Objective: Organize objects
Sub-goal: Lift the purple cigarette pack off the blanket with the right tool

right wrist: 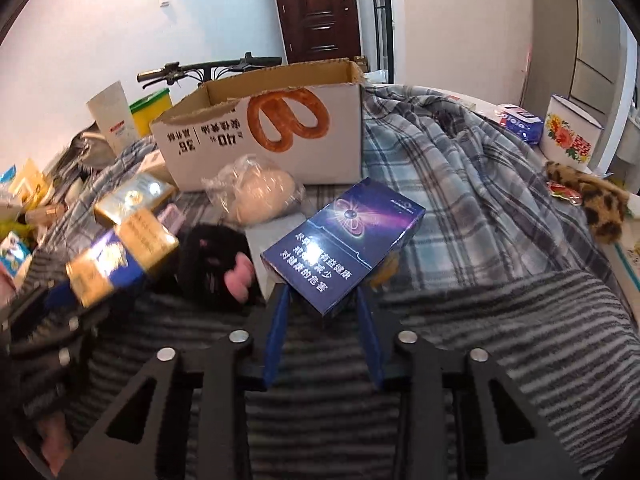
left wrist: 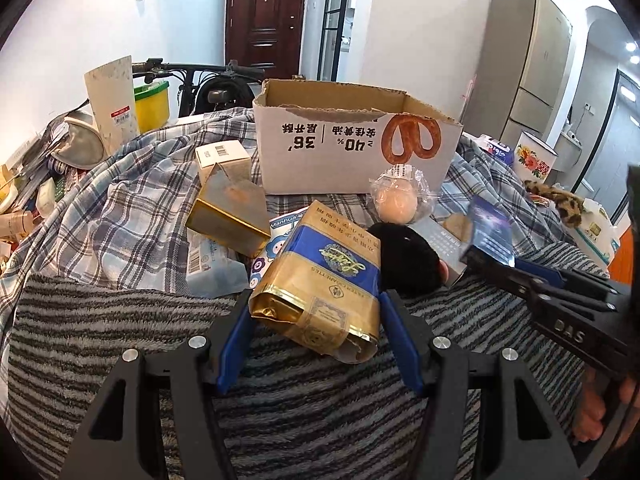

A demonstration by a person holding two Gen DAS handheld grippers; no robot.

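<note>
My left gripper (left wrist: 314, 300) is shut on a gold and blue cigarette carton (left wrist: 324, 272) and holds it above a striped blanket (left wrist: 120, 320). My right gripper (right wrist: 322, 294) is shut on a dark blue cigarette box (right wrist: 340, 240); it also shows at the right of the left wrist view (left wrist: 490, 226). The gold carton shows blurred at the left of the right wrist view (right wrist: 120, 256). An open cardboard box (left wrist: 352, 140) with a pretzel picture stands behind on the plaid cloth (left wrist: 132, 200); it also shows in the right wrist view (right wrist: 264, 128). I cannot see inside it.
A black plush toy (left wrist: 404, 256) and a bagged round bun (left wrist: 396, 196) lie in front of the cardboard box. A gold box (left wrist: 228, 212), a white box (left wrist: 222, 156) and packets lie to the left. A flowered enamel tin (right wrist: 570, 136) and leopard plush (right wrist: 596, 204) sit at the right.
</note>
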